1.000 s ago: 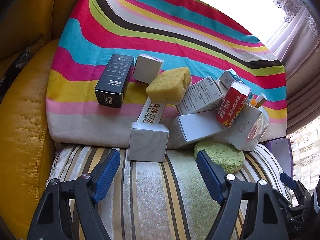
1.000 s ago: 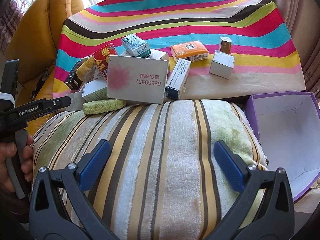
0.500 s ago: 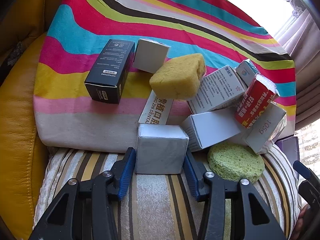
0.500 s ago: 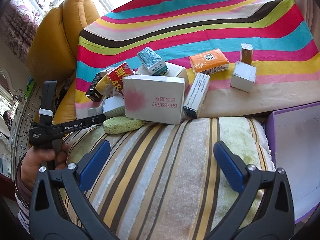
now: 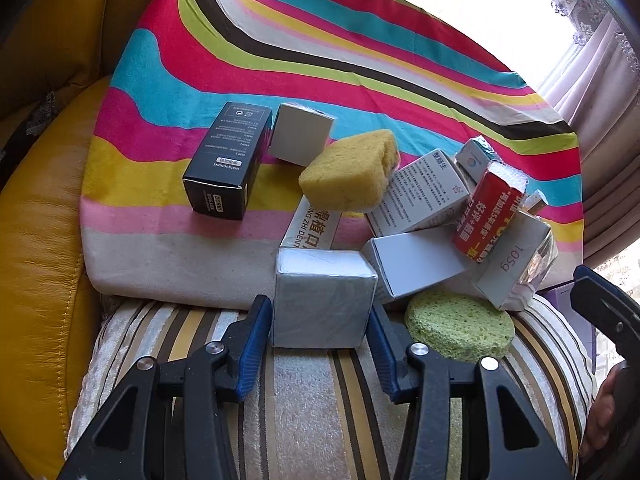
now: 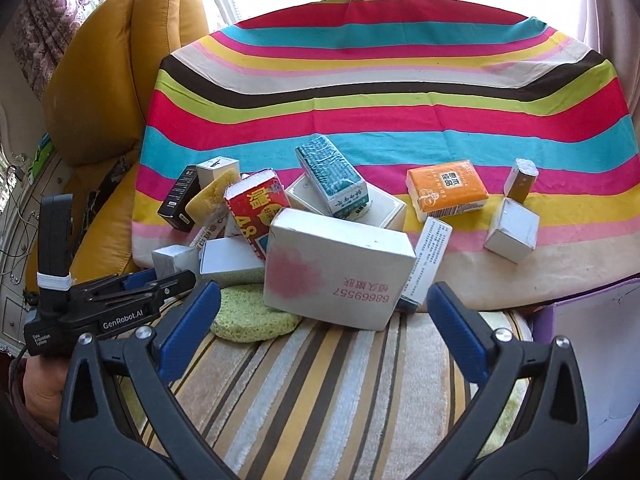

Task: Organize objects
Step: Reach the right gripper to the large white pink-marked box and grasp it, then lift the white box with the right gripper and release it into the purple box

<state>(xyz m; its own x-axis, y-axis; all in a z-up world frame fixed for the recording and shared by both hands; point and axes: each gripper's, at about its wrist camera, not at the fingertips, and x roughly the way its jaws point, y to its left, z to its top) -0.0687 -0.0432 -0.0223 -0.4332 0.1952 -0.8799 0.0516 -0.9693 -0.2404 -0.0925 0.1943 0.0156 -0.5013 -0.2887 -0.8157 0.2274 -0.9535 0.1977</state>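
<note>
A home living room: a yellow leather armchair stands at far left beside lace-curtained windows, a striped plush cushion lies near, and a rainbow-striped cloth beyond it carries household cartons and sponges.

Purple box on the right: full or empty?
Empty as far as visible: the purple box shows only bare white inner walls; its far part is out of frame.

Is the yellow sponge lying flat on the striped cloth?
No. The yellow sponge sits tilted on top of a long white box, off the cloth.
</note>
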